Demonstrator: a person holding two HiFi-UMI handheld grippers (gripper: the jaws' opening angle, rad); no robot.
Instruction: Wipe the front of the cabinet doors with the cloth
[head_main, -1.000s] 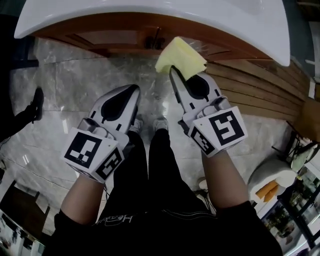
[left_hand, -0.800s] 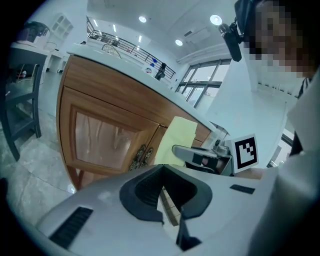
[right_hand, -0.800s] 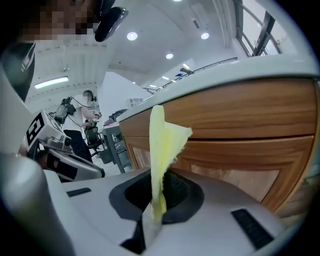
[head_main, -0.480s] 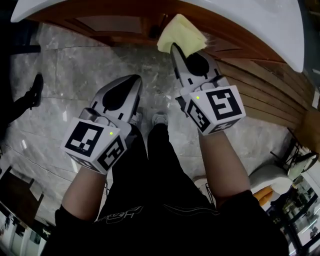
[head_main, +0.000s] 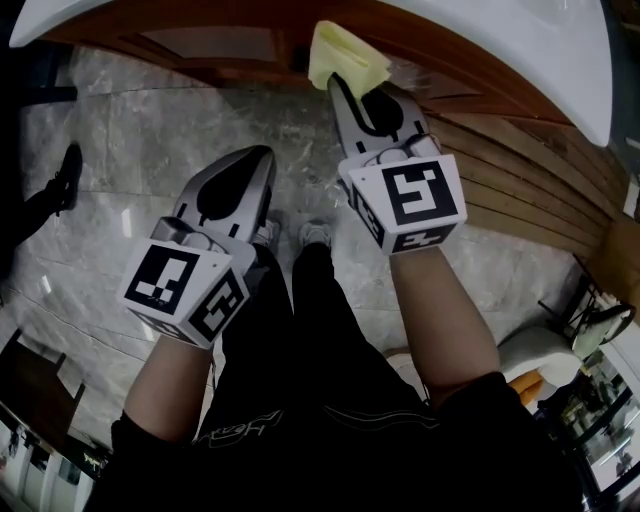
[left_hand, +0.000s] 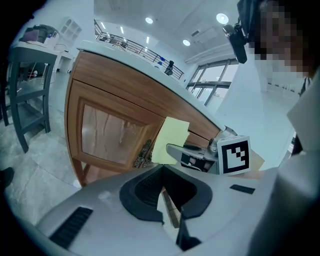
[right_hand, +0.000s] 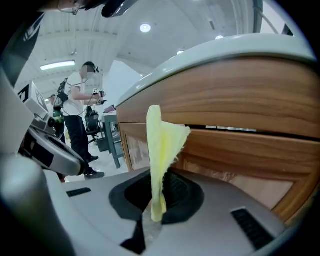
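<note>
Change: right gripper (head_main: 338, 80) and cloth (head_main: 343, 55) have advanced toward the cabinet (left_hand: 120, 87) since a second ago; left gripper (head_main: 258, 158) is about where it was.
Left gripper: jaws together, nothing between them; held low, short of the cabinet.
Right gripper: jaws clamped on the cloth's near edge.
Cloth, right gripper view: folded, seen edge-on; long axis runs out along the jaws, free end toward the wood front.
Cloth, left gripper view: broad yellow face shows, set against the wood just beside the glazed door (left_hand: 112, 132); contact not confirmed.
Head view only: marble floor (head_main: 130, 140), the person's legs (head_main: 300, 350), white counter (head_main: 500, 40) overhanging the cabinet.
Right gripper view only: another person (right_hand: 77, 100) standing well beyond.
</note>
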